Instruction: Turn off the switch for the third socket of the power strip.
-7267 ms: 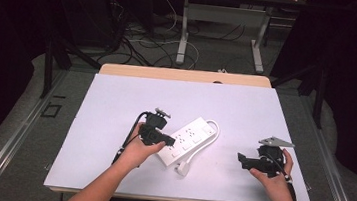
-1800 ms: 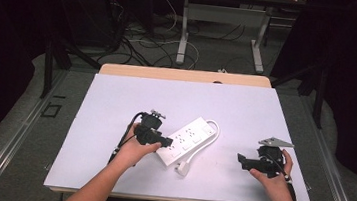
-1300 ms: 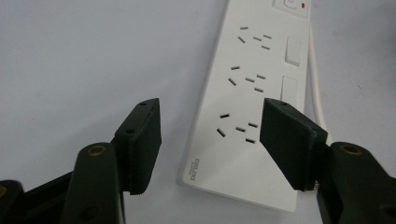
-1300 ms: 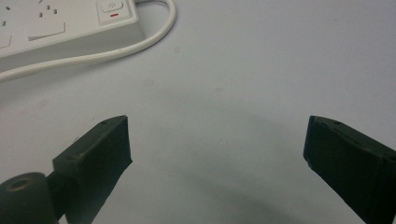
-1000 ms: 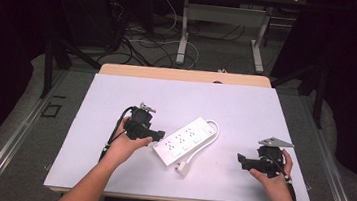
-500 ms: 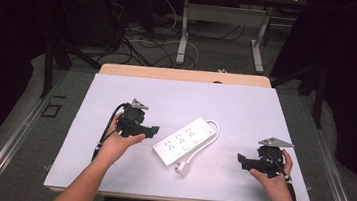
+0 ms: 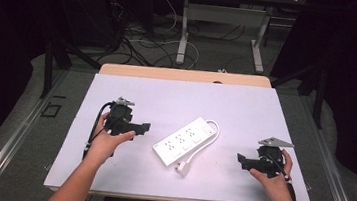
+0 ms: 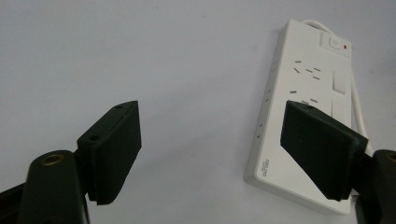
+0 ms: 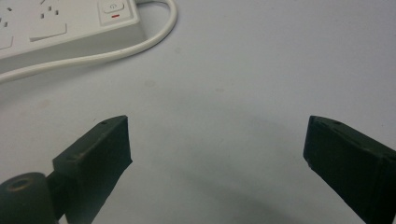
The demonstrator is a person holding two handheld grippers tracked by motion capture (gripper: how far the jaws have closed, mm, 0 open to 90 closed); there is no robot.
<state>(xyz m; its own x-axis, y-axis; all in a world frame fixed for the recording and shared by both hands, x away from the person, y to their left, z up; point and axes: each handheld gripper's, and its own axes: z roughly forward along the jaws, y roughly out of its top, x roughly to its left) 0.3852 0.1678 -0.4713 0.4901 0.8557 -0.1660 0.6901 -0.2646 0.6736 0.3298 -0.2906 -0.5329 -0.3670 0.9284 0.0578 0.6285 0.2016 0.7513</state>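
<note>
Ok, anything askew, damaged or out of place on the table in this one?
Nothing stands out. The white power strip lies flat but diagonal on the table, its cord looped alongside and the plug loose near its front end. No damage shows. The left gripper and right gripper are open and apart from it.

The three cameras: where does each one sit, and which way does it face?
High view: above the person's side, looking forward and down at the table; forearms and both hand-held grippers, left and right, show.
Left gripper view: on that gripper, between its open jaws toward the power strip.
Right gripper view: between open jaws, over the table.
All share the power strip.
</note>
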